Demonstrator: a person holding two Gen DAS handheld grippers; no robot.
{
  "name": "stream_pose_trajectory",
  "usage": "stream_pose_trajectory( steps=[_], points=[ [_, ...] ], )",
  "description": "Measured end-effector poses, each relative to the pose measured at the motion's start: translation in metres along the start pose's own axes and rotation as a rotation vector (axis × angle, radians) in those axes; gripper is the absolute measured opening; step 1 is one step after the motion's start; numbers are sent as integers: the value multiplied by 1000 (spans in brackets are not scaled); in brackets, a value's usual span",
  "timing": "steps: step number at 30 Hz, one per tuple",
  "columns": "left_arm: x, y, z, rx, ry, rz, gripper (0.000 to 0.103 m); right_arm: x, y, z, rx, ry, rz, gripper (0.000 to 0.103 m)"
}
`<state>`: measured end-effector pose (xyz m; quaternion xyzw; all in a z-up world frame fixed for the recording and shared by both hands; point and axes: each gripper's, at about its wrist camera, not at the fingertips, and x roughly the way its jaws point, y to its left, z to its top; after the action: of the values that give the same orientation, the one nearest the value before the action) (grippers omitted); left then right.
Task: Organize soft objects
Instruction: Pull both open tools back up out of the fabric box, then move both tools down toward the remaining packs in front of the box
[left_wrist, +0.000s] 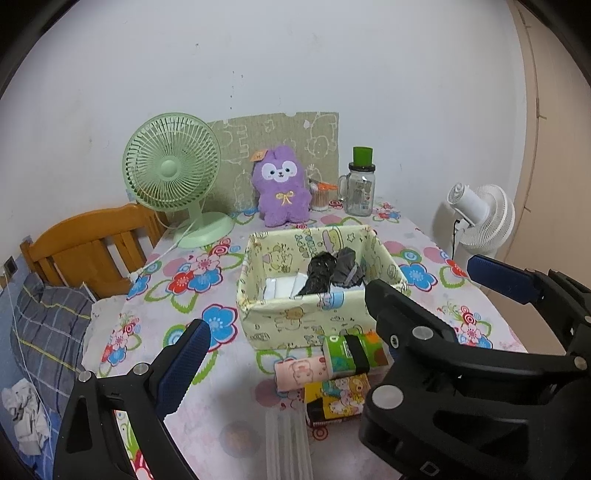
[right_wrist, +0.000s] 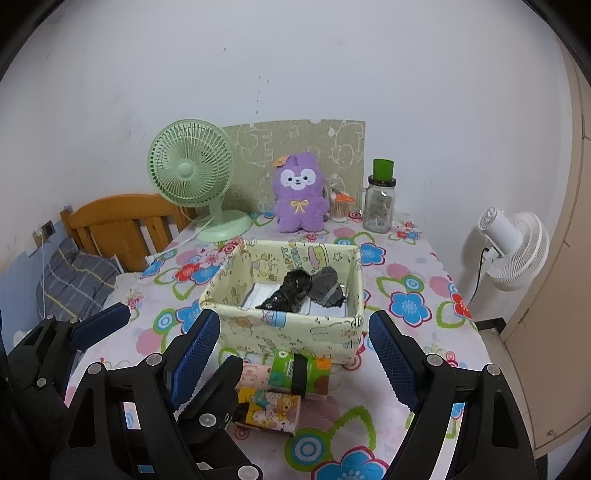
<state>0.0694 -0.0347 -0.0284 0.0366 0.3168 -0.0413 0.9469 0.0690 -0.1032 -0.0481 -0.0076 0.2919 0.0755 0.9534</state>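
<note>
Three rolled soft bundles lie on the bench just in front of the fabric storage box (right_wrist: 288, 325): a green-wrapped roll (right_wrist: 299, 373), a pink roll (right_wrist: 255, 374) touching its left end, and a yellow cartoon-print roll (right_wrist: 271, 406) nearest the jaws. All three lie crosswise, long axes running left to right across the line of approach. The right gripper (right_wrist: 295, 354) stands wide, empty, its jaws bracketing the rolls. The left gripper (left_wrist: 291, 328), also spread wide and empty, sits beside them, so the right seems better placed.
</note>
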Motion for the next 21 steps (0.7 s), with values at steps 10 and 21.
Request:
stream_pose_trajectory(
  steps=[10, 21],
  points=[
    [4, -3, -12, 0, 18, -5, 98, 2, 0, -15, 12, 26, 5, 85],
    [21, 5, -35, -29, 60, -5, 98, 19, 3, -36, 24, 85, 12, 85]
  ],
)
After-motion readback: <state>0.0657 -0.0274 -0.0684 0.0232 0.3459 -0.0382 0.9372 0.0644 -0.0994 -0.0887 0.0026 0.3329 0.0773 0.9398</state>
